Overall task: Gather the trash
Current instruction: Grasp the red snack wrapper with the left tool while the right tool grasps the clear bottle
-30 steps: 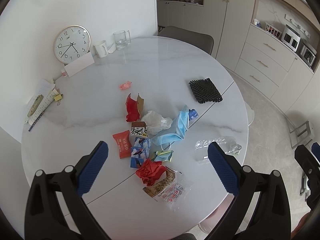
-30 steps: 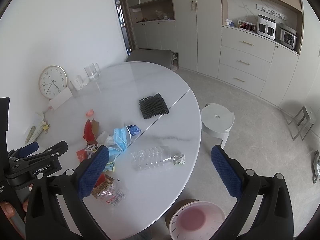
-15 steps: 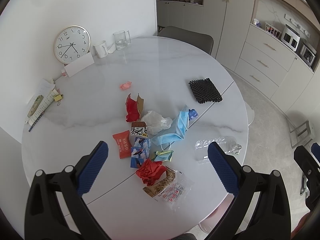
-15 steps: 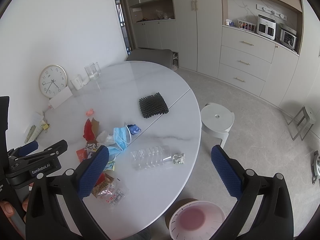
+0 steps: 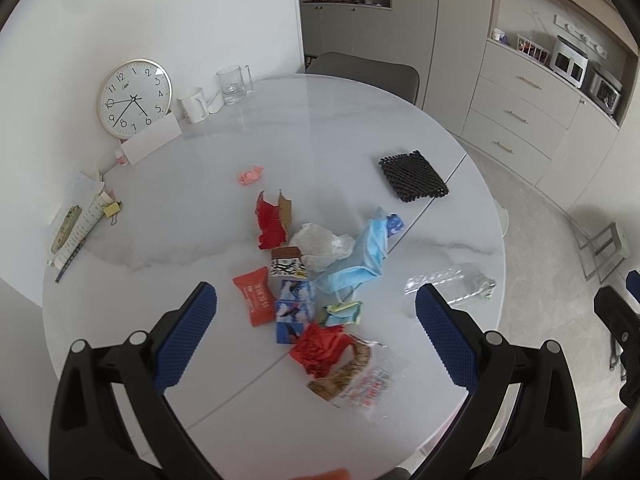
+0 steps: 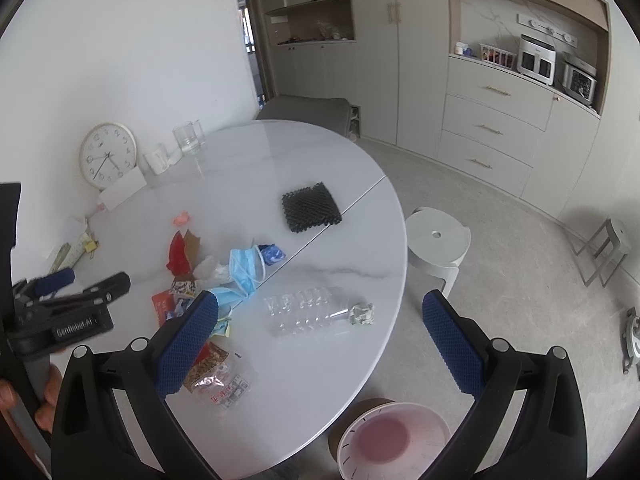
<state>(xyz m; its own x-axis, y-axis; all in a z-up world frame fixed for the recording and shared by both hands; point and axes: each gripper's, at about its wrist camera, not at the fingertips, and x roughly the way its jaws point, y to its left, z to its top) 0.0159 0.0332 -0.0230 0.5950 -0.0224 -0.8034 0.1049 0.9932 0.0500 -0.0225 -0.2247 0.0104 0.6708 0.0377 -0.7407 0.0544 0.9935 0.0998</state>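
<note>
Both grippers, left and right, wide, empty, barely shifted in last second: no pick begun. Trash pile mid-table at my 12 o'clock; bottle at 1; bin by table edge at 5.

Round marble table, white stool, beige cabinets, grey floor.

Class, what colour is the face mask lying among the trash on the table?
Light blue; the face mask shows best in the left wrist view.
</note>
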